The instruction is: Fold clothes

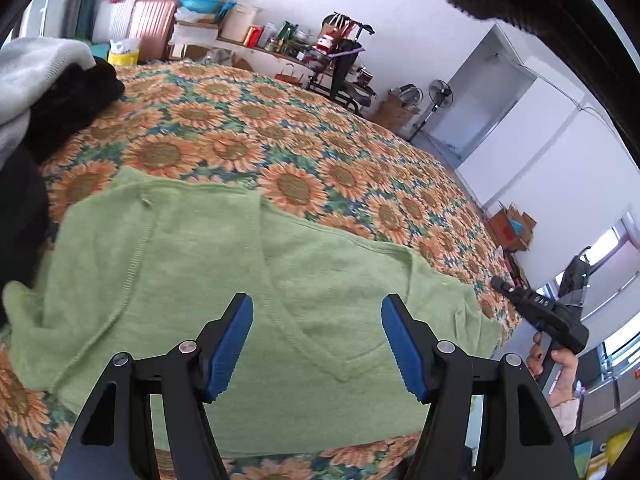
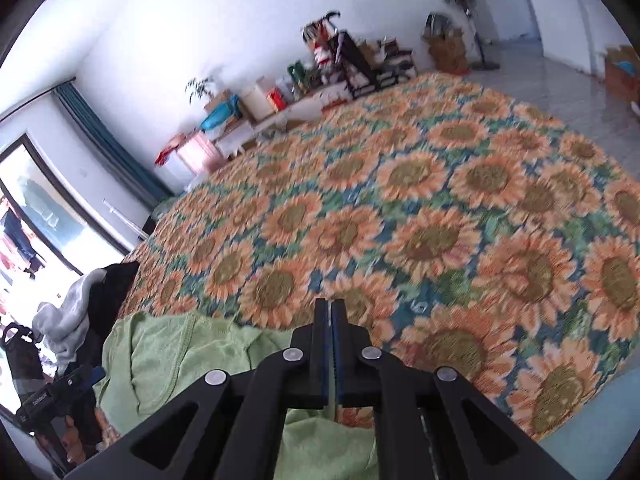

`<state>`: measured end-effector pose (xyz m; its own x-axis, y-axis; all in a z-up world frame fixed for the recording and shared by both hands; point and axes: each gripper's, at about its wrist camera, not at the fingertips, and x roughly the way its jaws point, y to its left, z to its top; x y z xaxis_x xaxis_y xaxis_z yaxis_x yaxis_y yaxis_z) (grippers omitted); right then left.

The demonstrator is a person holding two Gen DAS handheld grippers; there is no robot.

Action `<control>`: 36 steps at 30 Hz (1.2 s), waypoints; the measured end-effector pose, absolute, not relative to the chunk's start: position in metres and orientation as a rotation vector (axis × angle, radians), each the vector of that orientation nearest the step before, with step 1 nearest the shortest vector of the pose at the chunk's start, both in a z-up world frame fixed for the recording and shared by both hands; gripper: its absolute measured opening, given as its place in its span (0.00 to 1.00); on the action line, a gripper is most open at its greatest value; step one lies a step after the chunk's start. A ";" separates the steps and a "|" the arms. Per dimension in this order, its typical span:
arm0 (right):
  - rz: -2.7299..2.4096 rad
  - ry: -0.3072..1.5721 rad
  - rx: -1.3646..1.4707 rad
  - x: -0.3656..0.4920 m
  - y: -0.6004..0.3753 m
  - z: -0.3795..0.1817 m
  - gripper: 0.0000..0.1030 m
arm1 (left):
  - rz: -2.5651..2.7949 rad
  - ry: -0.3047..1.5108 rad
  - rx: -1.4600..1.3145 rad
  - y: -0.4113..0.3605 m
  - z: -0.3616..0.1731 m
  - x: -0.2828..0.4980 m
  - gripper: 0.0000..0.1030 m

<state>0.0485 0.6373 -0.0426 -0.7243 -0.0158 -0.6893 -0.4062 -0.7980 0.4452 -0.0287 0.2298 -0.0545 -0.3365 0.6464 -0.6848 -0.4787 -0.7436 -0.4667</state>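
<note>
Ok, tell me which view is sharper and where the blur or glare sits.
Left wrist view: sharper, the green sweater and the open left tool are crisp, with the window at the right edge blown out. Right wrist view: the sunflower bedspread is smeared by motion, though the shut right tool stays sharp; both bend at the rims.

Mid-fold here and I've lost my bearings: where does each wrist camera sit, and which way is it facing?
Left wrist: above the green sweater, looking across the sunflower bedspread; shows the open left gripper and the person's right hand.
Right wrist: low at the bed edge, facing the far wall; shows the right gripper shut, with sweater beneath it.
Shared: sweater, bedspread, cluttered shelf, standing fan.
</note>
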 end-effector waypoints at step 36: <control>2.485 0.910 -1.050 0.036 0.643 -0.051 0.03 | 2.137 -0.266 -1.279 0.212 -0.069 -0.042 0.65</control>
<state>0.0358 0.6434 -0.0509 -0.6906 0.0230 -0.7229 -0.4844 -0.7569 0.4386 -0.0420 0.2119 -0.0691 -0.3334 0.6056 -0.7226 -0.4100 -0.7833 -0.4673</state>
